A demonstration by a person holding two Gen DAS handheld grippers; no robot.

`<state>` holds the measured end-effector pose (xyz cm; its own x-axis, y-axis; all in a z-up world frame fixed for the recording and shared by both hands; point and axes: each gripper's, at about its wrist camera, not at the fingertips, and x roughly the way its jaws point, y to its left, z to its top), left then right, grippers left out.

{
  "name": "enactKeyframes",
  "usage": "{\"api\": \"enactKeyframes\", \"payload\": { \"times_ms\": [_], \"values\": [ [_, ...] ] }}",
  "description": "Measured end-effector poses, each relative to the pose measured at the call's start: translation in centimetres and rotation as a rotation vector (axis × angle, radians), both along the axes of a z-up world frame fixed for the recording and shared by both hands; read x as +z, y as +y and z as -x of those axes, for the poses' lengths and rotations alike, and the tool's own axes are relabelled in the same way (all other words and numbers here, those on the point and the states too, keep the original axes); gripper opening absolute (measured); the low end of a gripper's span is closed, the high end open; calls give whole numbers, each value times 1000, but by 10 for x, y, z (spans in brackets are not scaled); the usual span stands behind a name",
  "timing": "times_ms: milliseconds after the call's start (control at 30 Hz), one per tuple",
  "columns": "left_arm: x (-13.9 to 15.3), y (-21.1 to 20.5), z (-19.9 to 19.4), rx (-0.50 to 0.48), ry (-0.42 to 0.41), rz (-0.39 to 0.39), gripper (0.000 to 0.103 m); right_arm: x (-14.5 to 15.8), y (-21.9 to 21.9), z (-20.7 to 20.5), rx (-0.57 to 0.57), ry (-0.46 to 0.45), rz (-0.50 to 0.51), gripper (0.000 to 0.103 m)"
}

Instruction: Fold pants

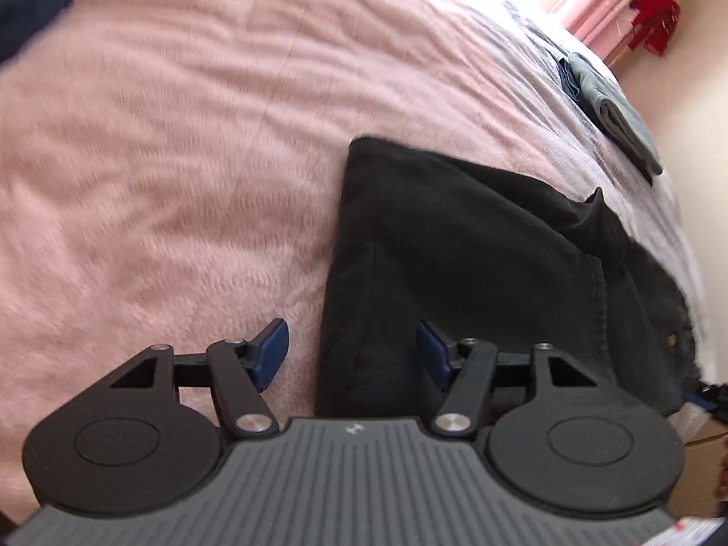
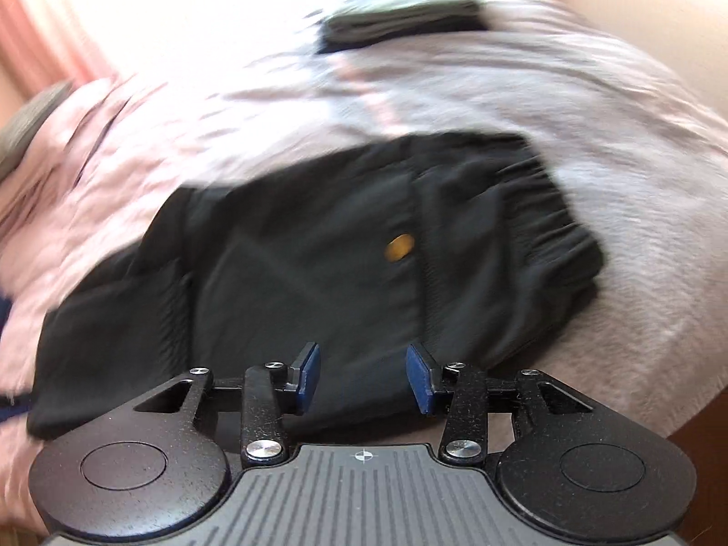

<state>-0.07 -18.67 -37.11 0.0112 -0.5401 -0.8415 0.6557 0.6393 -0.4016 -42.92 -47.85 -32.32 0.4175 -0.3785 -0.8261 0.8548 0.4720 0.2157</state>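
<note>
The left gripper [image 1: 352,355] has its jaws spread wide with nothing between them; its blue pads [image 1: 272,355] hang just above the near edge of the black pants [image 1: 455,264], one pad over the pink blanket [image 1: 182,159] and the other over the dark cloth. Whether the pads touch the fabric cannot be told.

The right gripper [image 2: 363,377] is likewise spread and empty, its blue pads [image 2: 419,380] poised over the near part of the pants [image 2: 318,273]. This view is smeared by motion blur.

The pants lie folded into a compact dark block on the blanket [image 2: 614,159], which covers a bed. In the right wrist view a small brass-coloured button [image 2: 399,245] shows near the middle of the block, beside a vertical seam, and a gathered waistband [image 2: 546,209] runs along its right side.

Further off, near the far edge of the bed, sits a stack of folded grey and dark clothes [image 1: 623,118]. A pink curtain [image 1: 605,4] hangs beyond, with something red [image 1: 650,18] beside it. A dark blue cloth [image 1: 27,0] shows at the upper left corner of the left wrist view.
</note>
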Motion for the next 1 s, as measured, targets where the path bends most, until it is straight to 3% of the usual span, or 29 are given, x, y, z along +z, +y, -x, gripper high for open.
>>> {"api": "enactKeyframes", "payload": {
  "times_ms": [100, 133, 200, 367, 567, 667, 800, 1000],
  "values": [
    [-16, 1, -10, 15, 106, 69, 52, 4, -15, 6, -100, 18, 10, 40],
    [-19, 0, -12, 18, 137, 87, 46, 5, -20, 8, -123, 7, 4, 40],
    [-22, -1, -15, 24, 156, 99, 45, 7, -24, 11, -155, -5, 4, 40],
    [-9, 8, -14, 34, 141, 138, 24, 7, -29, 11, -157, 46, 26, 40],
    [40, -2, 19, 46, -17, 133, 17, 15, -52, 34, -165, 105, 53, 40],
    [79, -14, 48, 32, -137, 118, 16, 23, -70, 53, -146, 88, 43, 40],
    [135, -45, 109, -15, -328, 66, 15, 30, -101, 76, -77, 60, 26, 40],
    [201, -109, 223, -76, -455, 137, 15, 56, -155, 128, -35, 12, 7, 40]
  ]
}}
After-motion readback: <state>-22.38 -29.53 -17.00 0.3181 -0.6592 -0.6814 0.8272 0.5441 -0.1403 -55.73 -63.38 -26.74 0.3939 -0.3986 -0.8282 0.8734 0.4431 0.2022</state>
